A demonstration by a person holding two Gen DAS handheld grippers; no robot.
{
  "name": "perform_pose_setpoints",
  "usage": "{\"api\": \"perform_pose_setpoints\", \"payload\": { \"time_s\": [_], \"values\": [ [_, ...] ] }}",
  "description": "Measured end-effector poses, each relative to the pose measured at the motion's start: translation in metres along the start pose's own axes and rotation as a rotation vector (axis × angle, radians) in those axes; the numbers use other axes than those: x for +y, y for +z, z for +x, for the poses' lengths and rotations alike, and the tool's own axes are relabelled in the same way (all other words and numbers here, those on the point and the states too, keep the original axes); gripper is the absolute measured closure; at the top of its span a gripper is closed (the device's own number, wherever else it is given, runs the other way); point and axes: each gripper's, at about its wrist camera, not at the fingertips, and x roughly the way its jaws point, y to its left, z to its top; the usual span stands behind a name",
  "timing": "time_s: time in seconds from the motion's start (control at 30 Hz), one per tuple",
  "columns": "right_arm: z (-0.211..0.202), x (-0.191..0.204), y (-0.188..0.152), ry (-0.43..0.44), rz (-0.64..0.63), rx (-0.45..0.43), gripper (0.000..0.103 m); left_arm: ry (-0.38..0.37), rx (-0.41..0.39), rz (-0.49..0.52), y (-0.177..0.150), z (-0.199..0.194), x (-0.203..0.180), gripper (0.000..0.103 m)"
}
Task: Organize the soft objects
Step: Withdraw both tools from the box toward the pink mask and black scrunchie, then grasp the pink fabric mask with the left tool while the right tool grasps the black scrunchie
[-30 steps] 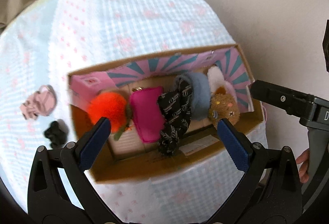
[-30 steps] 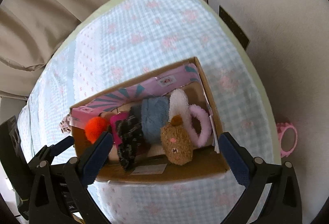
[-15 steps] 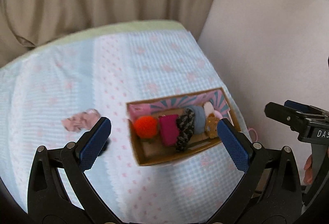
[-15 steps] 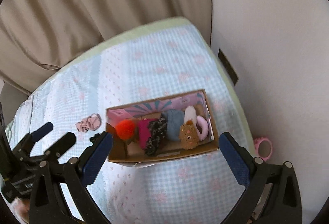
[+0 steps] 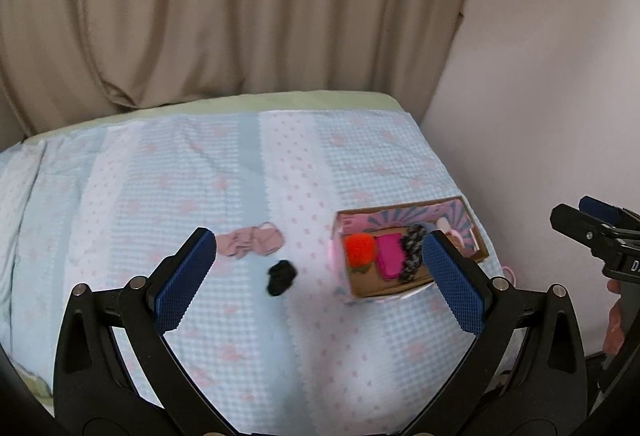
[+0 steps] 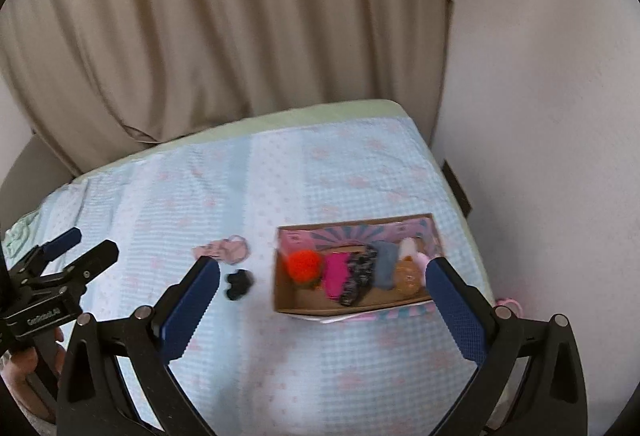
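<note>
A cardboard box [image 5: 390, 286] [image 6: 340, 306] sits on the bed near its right edge. It holds an orange pompom [image 5: 359, 246] [image 6: 305, 264], a magenta item [image 5: 389, 254] [image 6: 337, 272], a black patterned scrunchie [image 6: 358, 278], a blue one [image 6: 385, 264] and a brown plush [image 6: 408, 274]. A pink cloth item [image 5: 253, 242] [image 6: 226, 250] and a small black item [image 5: 281, 277] [image 6: 239, 282] lie on the blanket left of the box. My left gripper [image 5: 320, 278] [image 6: 80, 248] is open and empty, high above the bed. My right gripper [image 6: 324, 306] [image 5: 580, 214] is open and empty too.
The bed has a light blue checked blanket [image 5: 160, 196] [image 6: 320, 176]. Beige curtains [image 5: 240, 4] hang behind it and a white wall [image 5: 540, 76] runs along the right side. A pink ring [image 6: 508, 303] lies off the bed's right edge.
Both grippers have pulled back and up from the box, so the whole bed now shows. The box and its contents have not moved.
</note>
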Motion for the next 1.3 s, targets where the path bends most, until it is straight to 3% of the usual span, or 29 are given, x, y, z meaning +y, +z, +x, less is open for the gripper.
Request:
{"api": "perform_pose_setpoints", "payload": {
  "time_s": [0.27,0.57,0.8,0.9,1.07,1.3],
  "values": [
    [0.009,0.054,-0.015,0.049,-0.022,-0.015,0.0,-0.002,-0.013,-0.031,-0.015,-0.025,0.062,0.0],
    [0.057,0.11,-0.035,0.06,0.044,-0.025,0.0,-0.052,0.03,0.068,-0.013,0.013,0.122,0.0],
    [0.122,0.148,-0.062,0.021,0.102,-0.033,0.0,-0.142,0.08,0.217,-0.009,0.09,0.166,0.0],
    [0.165,0.166,-0.083,0.0,0.108,-0.032,0.0,-0.234,0.128,0.257,-0.011,0.143,0.182,0.001],
    [0.229,0.182,-0.112,-0.013,0.144,0.003,0.0,-0.309,0.19,0.344,-0.025,0.229,0.194,0.001],
    [0.31,0.184,-0.143,-0.071,0.179,0.059,0.014,-0.36,0.269,0.379,-0.056,0.328,0.201,0.004]
  ]
}}
